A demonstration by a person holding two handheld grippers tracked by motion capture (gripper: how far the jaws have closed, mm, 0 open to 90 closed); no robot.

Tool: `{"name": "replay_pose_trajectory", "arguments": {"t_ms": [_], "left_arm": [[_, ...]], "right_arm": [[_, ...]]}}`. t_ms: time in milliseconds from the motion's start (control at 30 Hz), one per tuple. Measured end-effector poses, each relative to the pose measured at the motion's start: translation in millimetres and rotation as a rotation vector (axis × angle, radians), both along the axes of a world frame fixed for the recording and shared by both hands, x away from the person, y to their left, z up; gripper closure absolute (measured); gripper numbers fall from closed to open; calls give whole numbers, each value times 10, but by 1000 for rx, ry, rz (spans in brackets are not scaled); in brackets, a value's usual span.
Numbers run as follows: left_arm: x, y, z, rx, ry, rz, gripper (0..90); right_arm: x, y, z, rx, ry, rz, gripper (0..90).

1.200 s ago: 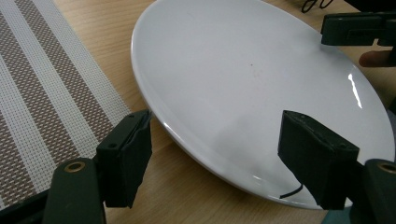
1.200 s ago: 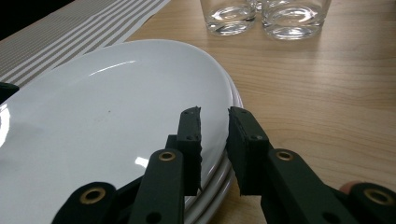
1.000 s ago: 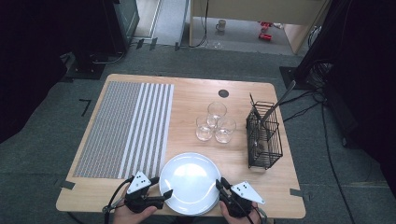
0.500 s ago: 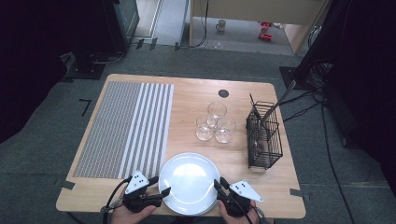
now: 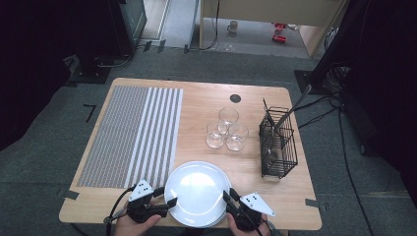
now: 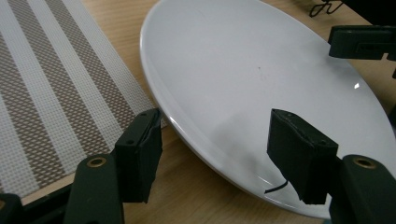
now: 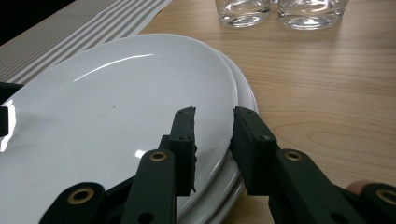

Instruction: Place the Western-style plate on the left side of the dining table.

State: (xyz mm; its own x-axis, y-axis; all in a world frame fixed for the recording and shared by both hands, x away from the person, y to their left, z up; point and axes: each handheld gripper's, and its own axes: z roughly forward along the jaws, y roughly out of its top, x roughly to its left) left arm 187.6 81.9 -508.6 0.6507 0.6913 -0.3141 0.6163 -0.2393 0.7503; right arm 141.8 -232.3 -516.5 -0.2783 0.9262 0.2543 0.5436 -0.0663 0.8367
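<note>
High view: both grippers flank the plate stack [image 5: 196, 189]. Right gripper [image 7: 214, 140] fingers narrow astride the top plate's rim; left gripper [image 6: 224, 161] fingers part-open, having closed, straddling it, unpressed. Next: clamp, lift level.

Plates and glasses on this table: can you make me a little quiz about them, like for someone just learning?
1. How many glasses stand on the table?
2. True or false: the wire basket stands on the striped mat.
3. What lies between the jaws of the left gripper? A: the rim of the top plate. B: a glass. C: a fork.

Key:
1. Three, close together.
2. False. It stands on bare wood, right of the glasses.
3. A.
</note>
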Motion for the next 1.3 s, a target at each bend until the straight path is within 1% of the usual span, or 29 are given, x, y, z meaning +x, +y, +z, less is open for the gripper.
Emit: {"name": "replay_pose_trajectory", "arguments": {"t_ms": [100, 167, 200, 300, 400, 667, 700, 767, 833, 933, 967, 1000, 1033, 1067, 1100, 1167, 1200, 1300], "left_arm": [[-17, -51, -31, 12, 16, -13, 355], [-29, -80, -34, 21, 10, -1, 337], [-20, -85, -34, 19, 17, -1, 325], [1, -117, -42, 16, 37, 3, 328], [1, -164, -43, 31, 22, 16, 314], [26, -227, -53, 10, 29, -3, 327], [31, -230, -55, 8, 28, -7, 327], [44, -215, -56, 4, 25, -9, 328], [48, -179, -42, 2, 16, 5, 332], [61, -99, -15, -18, 13, 18, 355], [65, -72, -7, -24, 13, 21, 366], [68, -47, 1, -26, 11, 23, 398], [67, -26, 8, -23, 5, 31, 398], [67, -1, 15, -24, -1, 39, 446], [70, 29, 20, -33, 0, 42, 446], [77, 82, 32, -58, 5, 48, 480], [78, 102, 40, -61, 4, 52, 500], [81, 145, 52, -66, -3, 67, 509]], "right_arm": [[-3, 17, -7, -6, -7, 1, 697], [-1, 24, -9, 2, -5, 4, 696], [2, 30, -11, 3, -4, 7, 695], [16, 36, -20, 3, -1, 4, 686], [29, 30, -27, 7, 3, 1, 684], [43, -4, -28, 1, 4, -27, 672], [40, -6, -25, 1, 10, -33, 672], [43, -18, -24, 7, 11, -30, 671], [45, -17, -23, 13, 15, -25, 670], [47, 4, -21, 10, 18, -12, 662], [50, 12, -22, 9, 20, -9, 662], [54, 27, -22, 15, 30, -6, 662], [54, 27, -22, 15, 30, -6, 662], [60, 44, -18, 16, 34, -2, 662], [60, 44, -18, 16, 34, -2, 662], [66, 64, -18, 7, 34, 6, 664], [69, 86, -18, 11, 43, 9, 665], [71, 112, -20, 14, 45, 16, 666]]}}
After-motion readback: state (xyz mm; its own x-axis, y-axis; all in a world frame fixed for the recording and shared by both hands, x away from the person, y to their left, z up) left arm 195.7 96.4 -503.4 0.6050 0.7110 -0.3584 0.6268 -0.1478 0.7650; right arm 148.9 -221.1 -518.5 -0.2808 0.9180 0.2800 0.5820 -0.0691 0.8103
